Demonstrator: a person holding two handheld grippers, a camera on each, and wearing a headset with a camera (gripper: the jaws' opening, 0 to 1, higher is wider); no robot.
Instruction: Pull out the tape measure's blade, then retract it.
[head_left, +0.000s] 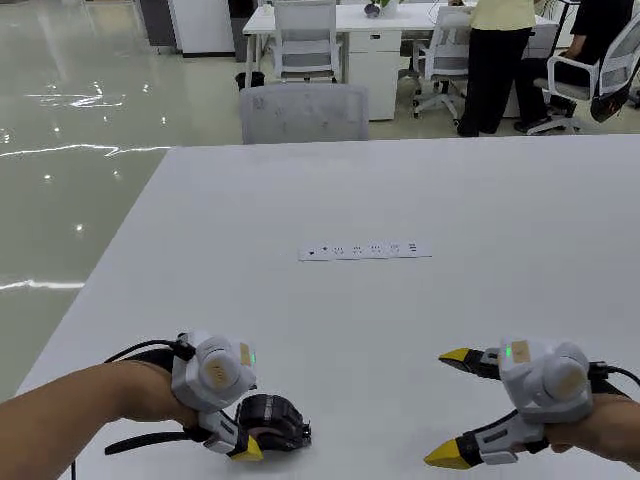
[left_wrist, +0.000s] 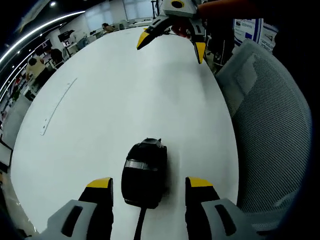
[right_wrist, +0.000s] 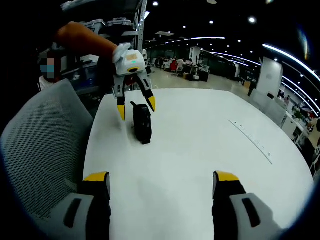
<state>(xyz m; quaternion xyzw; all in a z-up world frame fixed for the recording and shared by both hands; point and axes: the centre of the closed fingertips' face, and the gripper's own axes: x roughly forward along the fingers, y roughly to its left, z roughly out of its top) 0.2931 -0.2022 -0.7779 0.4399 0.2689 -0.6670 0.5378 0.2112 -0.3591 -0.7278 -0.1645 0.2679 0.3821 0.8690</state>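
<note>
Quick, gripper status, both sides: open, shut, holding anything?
Left gripper: open, jaws either side of the tape measure, not clamped on it.
Right gripper: open, holding nothing.

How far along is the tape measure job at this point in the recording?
Nothing looks done yet: the tape measure lies on the table with no blade drawn out. In hand: the left tool straddles it with jaws open, a gap on each side, so no grip yet. The right tool hangs open, apart from it. Left: grip the case, pull the blade, retract it.
</note>
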